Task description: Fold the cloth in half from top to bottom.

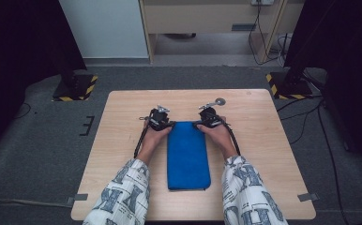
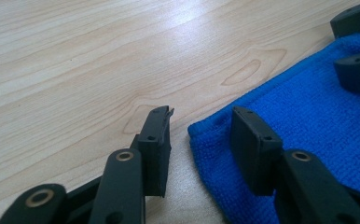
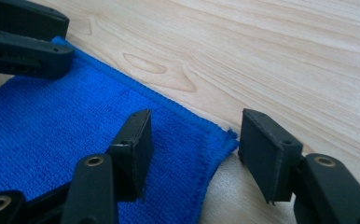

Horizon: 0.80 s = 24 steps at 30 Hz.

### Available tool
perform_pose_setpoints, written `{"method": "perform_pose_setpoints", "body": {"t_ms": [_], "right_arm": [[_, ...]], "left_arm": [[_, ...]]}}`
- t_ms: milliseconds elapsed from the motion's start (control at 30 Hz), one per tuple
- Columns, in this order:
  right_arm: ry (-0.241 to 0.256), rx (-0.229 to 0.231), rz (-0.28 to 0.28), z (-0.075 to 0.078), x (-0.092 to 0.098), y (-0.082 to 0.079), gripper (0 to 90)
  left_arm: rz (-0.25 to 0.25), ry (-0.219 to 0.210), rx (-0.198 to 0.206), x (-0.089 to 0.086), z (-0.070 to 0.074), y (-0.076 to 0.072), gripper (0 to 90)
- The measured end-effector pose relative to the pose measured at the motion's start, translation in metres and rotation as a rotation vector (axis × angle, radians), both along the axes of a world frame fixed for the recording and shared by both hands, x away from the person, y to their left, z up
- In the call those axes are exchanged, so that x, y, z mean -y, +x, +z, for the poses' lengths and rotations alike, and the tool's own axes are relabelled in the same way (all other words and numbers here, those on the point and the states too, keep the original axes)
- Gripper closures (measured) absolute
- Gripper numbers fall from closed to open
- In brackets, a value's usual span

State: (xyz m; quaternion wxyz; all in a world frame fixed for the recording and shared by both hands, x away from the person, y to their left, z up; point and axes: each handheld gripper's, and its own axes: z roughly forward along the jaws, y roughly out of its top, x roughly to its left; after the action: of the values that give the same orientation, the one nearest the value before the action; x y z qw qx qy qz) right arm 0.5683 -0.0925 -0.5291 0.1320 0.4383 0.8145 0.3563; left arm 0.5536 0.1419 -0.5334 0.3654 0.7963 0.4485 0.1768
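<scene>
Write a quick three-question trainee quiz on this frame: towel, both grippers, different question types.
1. True or false: the left gripper is shut on the blue towel.
2. Which end of the towel are both grippers at: A near, B far, C middle?
3. Fill in: the right gripper has its jaws astride one towel ____.

Key: 1 false, its jaws stand open; 2 B; 3 corner.

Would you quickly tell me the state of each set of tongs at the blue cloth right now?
Left tongs: open, straddling a far corner of the folded blue terry cloth.
Right tongs: open, straddling the other far corner.
</scene>
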Motion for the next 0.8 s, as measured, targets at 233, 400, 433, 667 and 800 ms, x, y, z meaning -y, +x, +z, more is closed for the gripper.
{"method": "perform_pose_setpoints", "body": {"t_ms": [233,400,433,667,800], "right_arm": [[-0.018,0.007,0.025,0.0003,-0.0004,-0.0023,53.0],[-0.016,0.004,0.045,0.0012,0.0039,-0.0030,68.2],[-0.014,0.001,0.049,0.0012,0.0043,-0.0035,70.1],[-0.001,0.001,0.064,0.0005,0.0020,-0.0064,83.2],[-0.022,0.014,0.070,0.0008,-0.0001,-0.0083,85.7]], "left_arm": [[-0.005,0.010,0.000,0.0029,0.0005,-0.0021,60.4],[-0.012,0.000,-0.012,0.0048,0.0014,-0.0031,68.0],[-0.014,-0.006,-0.018,0.0051,0.0016,-0.0033,69.4],[-0.038,-0.006,-0.033,0.0067,0.0028,-0.0054,79.1],[-0.040,-0.013,-0.023,0.0070,0.0016,-0.0077,82.5]]}}
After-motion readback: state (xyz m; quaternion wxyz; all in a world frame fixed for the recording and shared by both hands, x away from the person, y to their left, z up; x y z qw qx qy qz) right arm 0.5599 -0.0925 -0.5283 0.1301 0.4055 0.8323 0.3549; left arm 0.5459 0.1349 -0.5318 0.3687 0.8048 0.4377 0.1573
